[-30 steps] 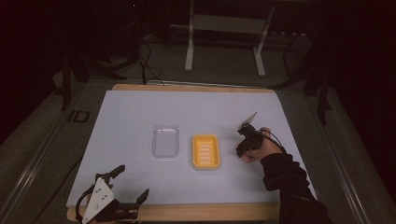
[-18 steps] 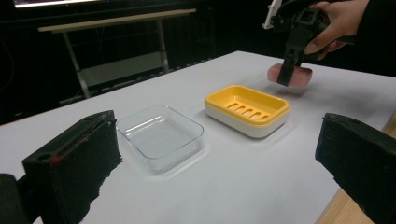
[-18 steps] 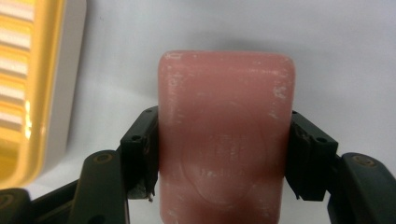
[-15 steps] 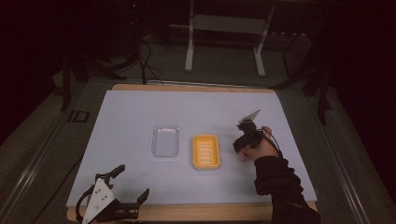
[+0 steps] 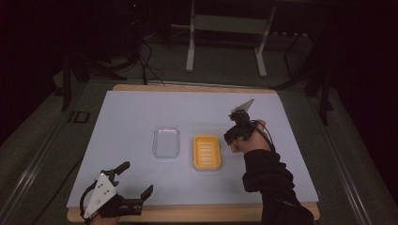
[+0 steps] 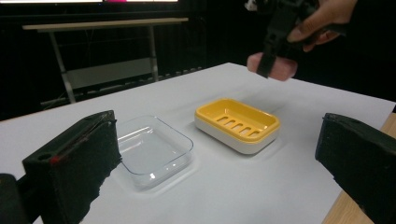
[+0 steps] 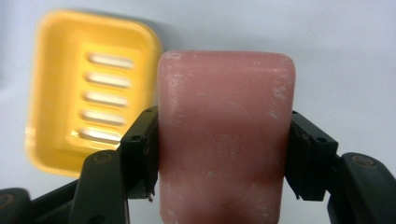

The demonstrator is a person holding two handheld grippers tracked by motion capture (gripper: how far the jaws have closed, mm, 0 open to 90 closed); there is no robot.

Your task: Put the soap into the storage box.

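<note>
My right gripper (image 5: pixel 233 139) is clamped on a pink soap (image 7: pixel 226 135), one jaw pressed flat against each long side, and I hold it in the air above the table (image 5: pixel 131 112), just right of the yellow dish (image 5: pixel 207 152). In the right gripper view the soap sits upright between the jaws, with the dish below and to its left, slightly blurred, its slotted floor bare. In the left gripper view the soap (image 6: pixel 272 66) hangs beyond the dish (image 6: pixel 237 124), well clear of its rim.

My left gripper (image 5: pixel 126 190) rests at the near left corner of the table with its jaws spread wide and nothing between them. It looks across at a clear tray (image 6: pixel 152 149) and the dish beside it. The two lie side by side near the middle of the table, close together but apart, the tray on the left.

The table has a pale, smooth sheet over it, with a strip of wood showing at the near and far edges. The room around it is dark. Beyond the far edge stands a metal frame (image 5: pixel 225 28) on two legs, cables (image 5: pixel 145 61) trail over the grey floor (image 5: pixel 37 154), and my dark sleeve (image 5: pixel 274 185) comes in from the bottom right.
</note>
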